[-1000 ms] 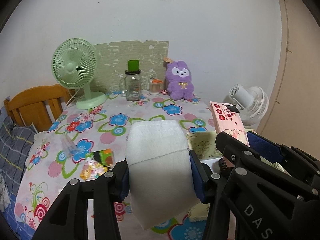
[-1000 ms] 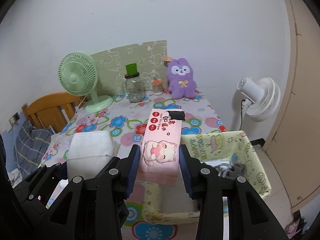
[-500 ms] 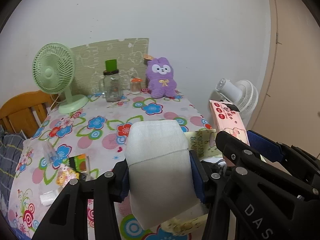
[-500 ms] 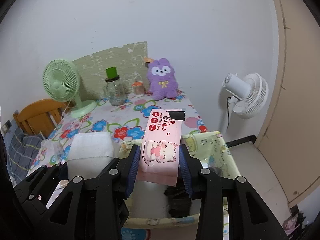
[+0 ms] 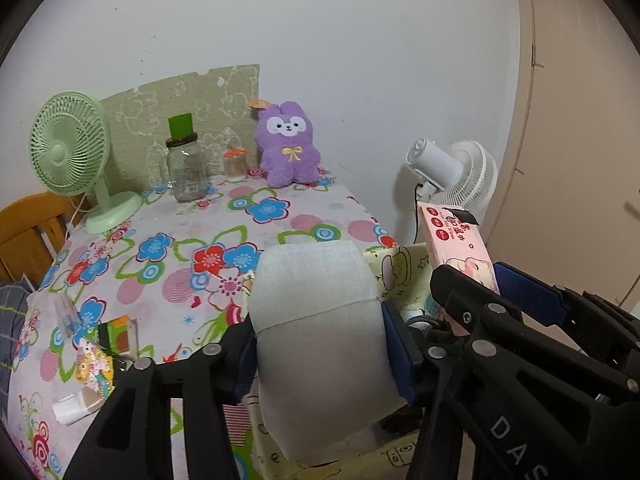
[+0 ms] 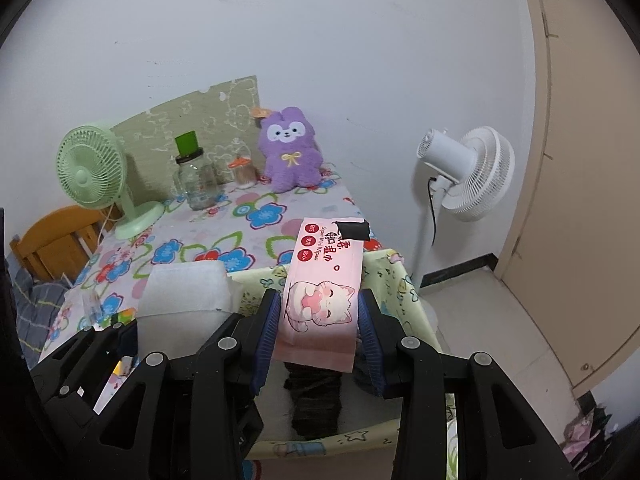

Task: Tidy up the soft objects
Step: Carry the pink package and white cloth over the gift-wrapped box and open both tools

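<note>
My left gripper (image 5: 320, 356) has a white soft pack (image 5: 320, 320) between its blue pads, which still touch its sides while the jaws are opening. The pack hangs over the near left corner of a yellow printed fabric basket (image 5: 400, 264). My right gripper (image 6: 318, 320) is shut on a pink wet-wipes pack (image 6: 324, 280) with a cat picture, held above the basket (image 6: 384, 280). Dark folded cloth (image 6: 316, 396) lies inside the basket under the wipes. The white pack (image 6: 184, 292) shows at the left of the right wrist view.
The floral-cloth table (image 5: 160, 240) carries a purple plush (image 5: 288, 148), a green desk fan (image 5: 72, 156), a glass jar (image 5: 186, 168) and small snack packs (image 5: 104, 344). A white standing fan (image 6: 468, 172) is on the floor right of the table. A wooden chair (image 6: 52, 236) stands at the left.
Both grippers have travelled right and slightly down with their packs, from over the table to over the yellow basket. The white pack looks less pinched between the left pads.
</note>
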`<action>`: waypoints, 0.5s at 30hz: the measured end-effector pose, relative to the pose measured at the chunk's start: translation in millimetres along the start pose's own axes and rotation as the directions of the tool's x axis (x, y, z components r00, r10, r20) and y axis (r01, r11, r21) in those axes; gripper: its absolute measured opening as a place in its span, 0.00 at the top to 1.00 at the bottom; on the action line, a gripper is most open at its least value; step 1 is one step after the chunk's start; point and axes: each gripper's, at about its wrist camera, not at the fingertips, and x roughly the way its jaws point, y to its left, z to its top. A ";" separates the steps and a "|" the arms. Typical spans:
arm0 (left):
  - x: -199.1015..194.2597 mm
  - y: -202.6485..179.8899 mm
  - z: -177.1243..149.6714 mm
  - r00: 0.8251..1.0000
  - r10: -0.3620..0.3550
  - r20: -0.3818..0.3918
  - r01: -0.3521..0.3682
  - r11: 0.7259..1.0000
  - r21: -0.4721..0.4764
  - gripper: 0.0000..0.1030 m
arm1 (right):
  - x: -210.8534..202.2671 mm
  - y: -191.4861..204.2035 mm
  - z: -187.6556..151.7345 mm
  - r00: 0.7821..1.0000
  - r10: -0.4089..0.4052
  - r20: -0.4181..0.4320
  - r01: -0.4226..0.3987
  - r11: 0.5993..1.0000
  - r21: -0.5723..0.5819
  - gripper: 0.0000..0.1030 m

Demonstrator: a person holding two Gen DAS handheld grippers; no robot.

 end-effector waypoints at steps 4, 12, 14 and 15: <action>9.4 -3.9 -2.1 1.000 0.005 -0.029 -0.004 1.000 0.015 0.34 | 7.3 -4.9 -3.7 1.000 -0.003 -0.023 0.003 1.000 0.007 0.59; 18.9 -6.9 -2.7 0.997 0.045 -0.068 -0.041 0.997 0.067 0.19 | 19.4 -9.7 -8.0 0.998 0.033 -0.048 -0.031 0.999 0.032 0.59; 19.2 -6.5 -3.9 0.995 0.062 -0.072 -0.056 0.995 0.081 0.17 | 22.8 -9.5 -9.6 0.997 0.049 -0.053 -0.047 0.998 0.039 0.59; 19.7 -5.8 -4.3 0.995 0.067 -0.075 -0.061 0.995 0.085 0.16 | 25.3 -9.1 -10.5 0.997 0.056 -0.058 -0.053 0.998 0.040 0.59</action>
